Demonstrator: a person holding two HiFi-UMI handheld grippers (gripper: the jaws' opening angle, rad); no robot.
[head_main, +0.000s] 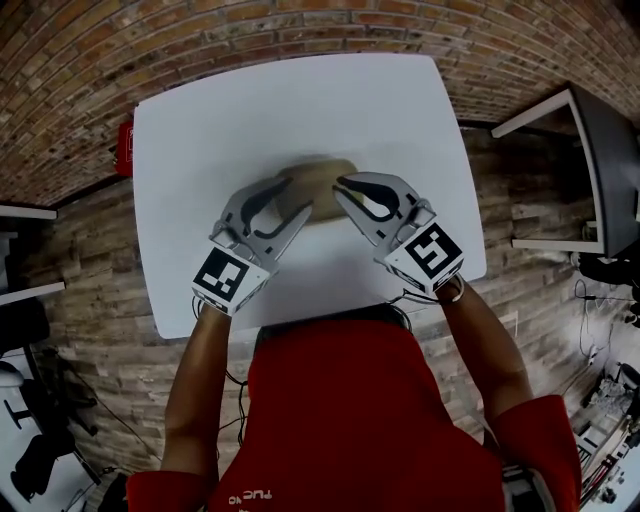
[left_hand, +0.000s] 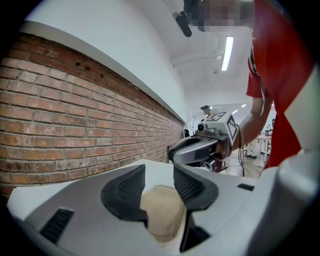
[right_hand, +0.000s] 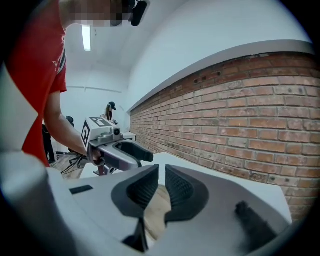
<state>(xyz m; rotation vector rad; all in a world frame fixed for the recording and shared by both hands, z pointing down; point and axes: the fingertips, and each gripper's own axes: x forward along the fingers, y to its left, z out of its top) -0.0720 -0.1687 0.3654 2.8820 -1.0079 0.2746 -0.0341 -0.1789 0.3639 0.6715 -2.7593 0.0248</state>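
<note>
Both sides of the tan dish (head_main: 318, 172), at the tabletop's (head_main: 300, 100) centre, are flanked, seemingly for a level lift. The left gripper (head_main: 293, 197) sits at 9 o'clock with fingers apart astride the rim. The right gripper (head_main: 343, 192) sits at 3 o'clock with fingers pinching the rim.

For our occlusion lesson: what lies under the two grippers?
A tan object on the white table; the left gripper and right gripper cover its ends, hiding its shape.

My left gripper (head_main: 298, 197) and right gripper (head_main: 342, 190) cover both ends of the tan object (head_main: 320, 174); only slivers show between jaws. Can't tell what it is, or whether right grips it.
</note>
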